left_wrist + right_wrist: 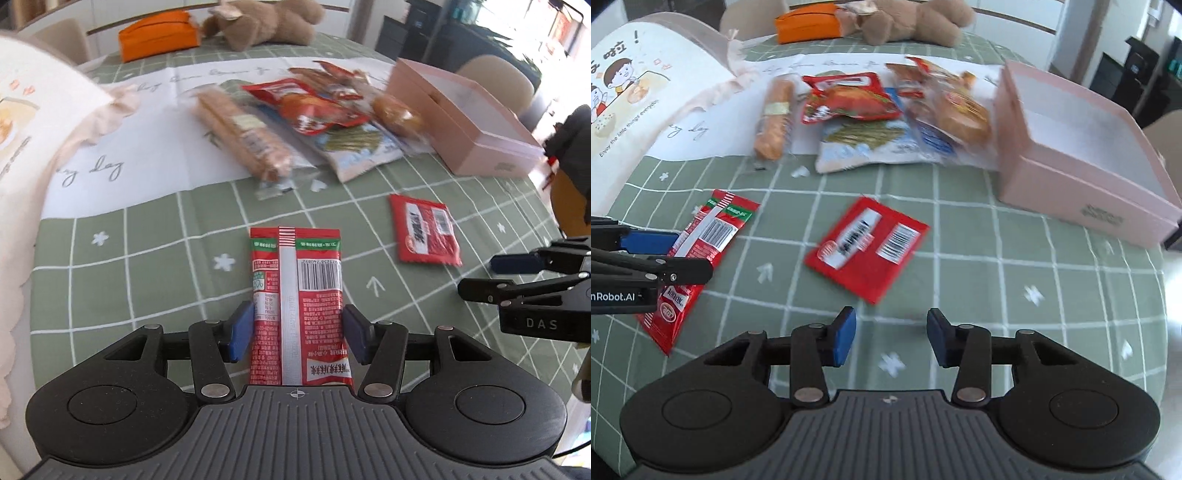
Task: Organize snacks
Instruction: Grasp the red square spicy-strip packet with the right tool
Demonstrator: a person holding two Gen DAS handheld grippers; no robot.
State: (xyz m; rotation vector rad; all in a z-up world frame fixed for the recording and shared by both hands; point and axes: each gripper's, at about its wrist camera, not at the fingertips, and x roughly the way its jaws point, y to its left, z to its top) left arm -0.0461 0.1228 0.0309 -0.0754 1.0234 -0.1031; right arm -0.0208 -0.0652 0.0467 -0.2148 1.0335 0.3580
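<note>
I see one round table under a green grid tablecloth [1015, 295], with one white printed sheet [155, 147] spread across its far half. One pink box [1082, 162] stands open at the right, its white inside bare where I can see it. One brown plush toy [266, 22] and one orange pouch [159, 33] lie at the far edge.

Beside the box sits one loose pile of snacks [879, 122]; I count about five packets in it, though the blur hides the exact number. Among them are a long clear pack of orange biscuits, a red pouch, a pale blue bag and a bun-like item in clear wrap.

Two red packets lie apart on the near cloth. The long red packet [295, 306] shows its back: a silver centre seam, a barcode and a green band at the far end. The flat red sachet [868, 247] has white labels and a barcode.

My left gripper [298, 332] has its blue pads touching both edges of the long red packet, gripping it against the cloth. My right gripper [892, 336] hangs spread and empty, just short of the sachet.
</note>
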